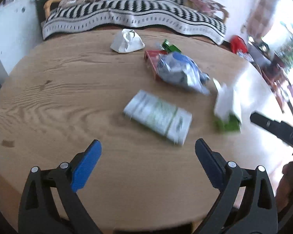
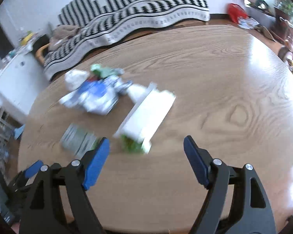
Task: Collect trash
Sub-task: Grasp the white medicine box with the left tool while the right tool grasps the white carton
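Ahead of the left gripper, a flattened carton is lying on the bench; a crumpled bag is sitting beyond it, a box to its right.

Motion blurs the white-and-green carton; the flat packet sits partly hidden.

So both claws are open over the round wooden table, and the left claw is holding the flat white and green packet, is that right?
Not quite. The left claw holds nothing: in the left wrist view its jaws stand wide apart, with the flat white and green packet lying on the round wooden table beyond its tips. The right claw is open too, and empty.
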A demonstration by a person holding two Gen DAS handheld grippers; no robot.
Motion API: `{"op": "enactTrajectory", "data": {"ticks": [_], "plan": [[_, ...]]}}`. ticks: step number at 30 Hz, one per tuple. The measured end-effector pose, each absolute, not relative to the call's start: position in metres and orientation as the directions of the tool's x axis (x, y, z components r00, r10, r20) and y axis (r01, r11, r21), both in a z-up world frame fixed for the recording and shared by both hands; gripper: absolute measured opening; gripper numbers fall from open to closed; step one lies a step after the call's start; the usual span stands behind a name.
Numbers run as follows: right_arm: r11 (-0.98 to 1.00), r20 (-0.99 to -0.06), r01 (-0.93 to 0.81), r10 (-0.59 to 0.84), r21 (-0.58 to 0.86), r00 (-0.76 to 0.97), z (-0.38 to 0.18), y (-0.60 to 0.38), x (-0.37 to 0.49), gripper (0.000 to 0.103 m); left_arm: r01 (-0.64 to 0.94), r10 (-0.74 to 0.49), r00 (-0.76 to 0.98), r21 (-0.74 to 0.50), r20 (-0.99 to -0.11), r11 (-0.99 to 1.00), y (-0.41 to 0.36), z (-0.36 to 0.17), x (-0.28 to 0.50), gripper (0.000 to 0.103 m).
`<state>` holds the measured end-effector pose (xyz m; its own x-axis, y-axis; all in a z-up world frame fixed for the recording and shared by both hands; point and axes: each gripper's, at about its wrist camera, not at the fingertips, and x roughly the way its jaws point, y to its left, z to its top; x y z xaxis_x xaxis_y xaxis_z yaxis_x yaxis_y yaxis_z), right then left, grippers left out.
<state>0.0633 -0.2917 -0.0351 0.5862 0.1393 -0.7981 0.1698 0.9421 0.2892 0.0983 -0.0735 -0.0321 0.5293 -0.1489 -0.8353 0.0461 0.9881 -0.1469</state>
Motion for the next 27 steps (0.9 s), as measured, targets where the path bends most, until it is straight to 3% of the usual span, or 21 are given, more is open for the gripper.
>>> {"op": "enactTrajectory", "data": {"ticks": [8,12,16,18,20,22,27], "plan": [[0.935,-0.837,0.227,0.115,0.273,0.536,-0.061,-0.293,0.108,0.076,-0.150,-0.041,0.474,-0.126,-0.879,0.981,-0.086,-0.069,0.162,0.094],[0.940,-0.846,0.233,0.094,0.248,0.524,-0.068,-0.288,0.118,0.076,-0.148,0.072,0.467,0.003,-0.881,0.989,-0.105,-0.079,0.170,0.096],[0.953,-0.862,0.218,0.075,0.210,0.502,-0.075,-0.283,0.121,0.075,-0.104,0.068,0.502,0.018,-0.862,0.994,-0.114,-0.079,0.164,0.095],[0.960,-0.871,0.199,0.076,0.195,0.485,-0.080,-0.280,0.121,0.070,-0.073,0.053,0.517,0.018,-0.854,0.997,-0.116,-0.077,0.158,0.087],[0.969,-0.868,0.176,0.067,0.175,0.491,-0.080,-0.276,0.119,0.052,-0.043,0.032,0.527,0.010,-0.849,0.999,-0.114,-0.074,0.153,0.068],[0.972,-0.869,0.149,0.091,0.185,0.487,-0.080,-0.273,0.116,0.043,-0.011,-0.002,0.530,-0.009,-0.848,1.000,-0.110,-0.071,0.147,0.059],[0.975,-0.854,0.124,0.097,0.185,0.511,-0.072,-0.275,0.103,0.037,0.060,-0.099,0.511,-0.080,-0.854,0.995,-0.100,-0.067,0.124,0.057]]}}
